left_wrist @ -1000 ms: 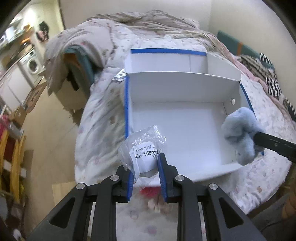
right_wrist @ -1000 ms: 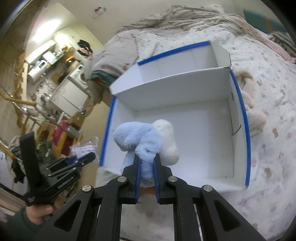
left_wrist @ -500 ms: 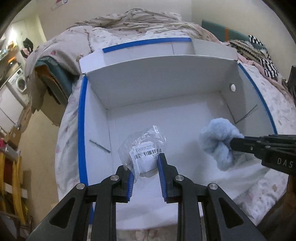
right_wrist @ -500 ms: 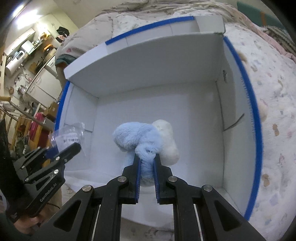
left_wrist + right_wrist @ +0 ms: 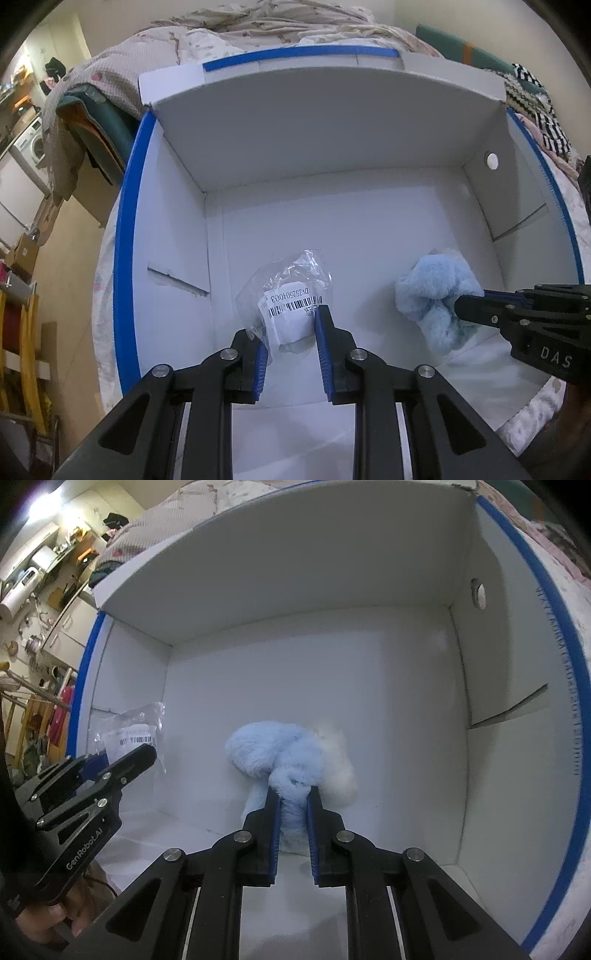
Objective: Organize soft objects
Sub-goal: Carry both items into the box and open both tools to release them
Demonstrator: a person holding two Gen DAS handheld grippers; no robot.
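A white cardboard box with blue tape on its rim [image 5: 125, 236] lies open on a bed and fills both views [image 5: 565, 672]. My left gripper [image 5: 290, 325] is shut on a clear plastic bag with a barcode label [image 5: 286, 295], held inside the box near its left wall. It also shows in the right wrist view [image 5: 127, 738]. My right gripper [image 5: 293, 794] is shut on a fluffy blue and white soft toy [image 5: 280, 749], held low inside the box near the floor. The toy shows at the right in the left wrist view [image 5: 436, 295].
The box sits on a floral bedspread [image 5: 528, 424]. A rumpled quilt [image 5: 110, 70] lies behind it and striped clothes [image 5: 535, 96] at the far right. A washing machine [image 5: 31, 144] and shelves stand at the left past the bed.
Both grippers have moved forward from the box's front edge down into the box, still holding the bag and the toy. The box now fills both views.
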